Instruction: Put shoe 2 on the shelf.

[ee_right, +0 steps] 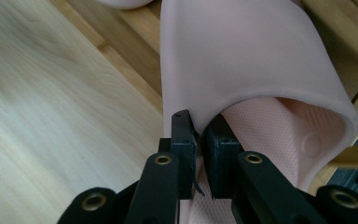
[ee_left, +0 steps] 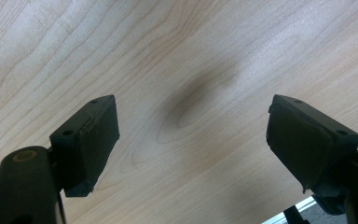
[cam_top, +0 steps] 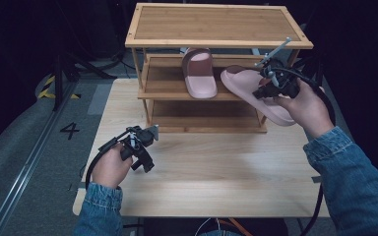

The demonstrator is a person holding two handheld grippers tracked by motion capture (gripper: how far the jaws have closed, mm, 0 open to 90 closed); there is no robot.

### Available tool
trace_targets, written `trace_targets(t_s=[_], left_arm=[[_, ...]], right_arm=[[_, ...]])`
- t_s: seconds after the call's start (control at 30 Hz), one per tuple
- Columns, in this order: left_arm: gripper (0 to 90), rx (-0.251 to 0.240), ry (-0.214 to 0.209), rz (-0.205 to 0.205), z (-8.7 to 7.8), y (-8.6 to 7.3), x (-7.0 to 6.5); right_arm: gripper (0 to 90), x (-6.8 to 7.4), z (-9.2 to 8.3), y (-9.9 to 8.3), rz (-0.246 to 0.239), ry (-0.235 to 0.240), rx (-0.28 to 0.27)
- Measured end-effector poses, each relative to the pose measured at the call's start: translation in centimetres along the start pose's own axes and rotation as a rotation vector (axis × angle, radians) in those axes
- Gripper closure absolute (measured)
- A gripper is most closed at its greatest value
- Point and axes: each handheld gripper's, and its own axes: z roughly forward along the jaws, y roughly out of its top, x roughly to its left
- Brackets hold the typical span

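Judging stage: approx halfway, one slipper shelved, other in transit.
Near, L gripper [cam_top: 145,147]: low over table [cam_top: 216,172] at front left, jaws spread wide, nothing between; bare wood grain under them in left gripper view.
L hand [cam_top: 110,167]: parked on tabletop, well apart from rack.
Mid, R hand [cam_top: 307,110]: raised at right end of rack, denim sleeve behind.
R gripper [cam_top: 270,83]: clamped on held slipper [cam_top: 248,88], pads pinching strap edge; in right gripper view jaws nearly together w/ pink strap [ee_right: 242,51] squeezed between.
Held slipper pos: off the table, tilted, toe end pointing toward middle shelf [cam_top: 162,81], heel end hanging out past rack's right front post.
Far, shelved slipper [cam_top: 199,71]: flat on middle shelf, sole down, just left of held one, not touching as far as visible.
Top shelf [cam_top: 216,24]: bare. Bottom shelf [cam_top: 202,115]: bare.
Done: 1st slipper placed; 2nd picked up & brought to rack.
Left: slide 2nd onto middle shelf beside 1st, level it, release, pull R back.
Risk, prob: heel snagging right post on way in.
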Motion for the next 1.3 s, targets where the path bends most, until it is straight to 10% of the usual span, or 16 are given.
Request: trace_targets(t_s=[0.2,0.97,1.3], left_arm=[[17.3,0.003,-0.006,-0.018,0.1,-0.9,0.3],[17.3,0.0,-0.005,-0.007,0.0,-0.7,0.1],[17.3,-0.002,-0.009,0.003,0.1,-0.5,0.4]], right_arm=[[83.1,-0.1,1.5,1.5,-0.069,-0.036,-0.021],[82.2,-0.5,4.3,2.3,-0.09,-0.157,-0.074],[66.2,-0.1,3.0,1.1,-0.093,-0.189,-0.185]])
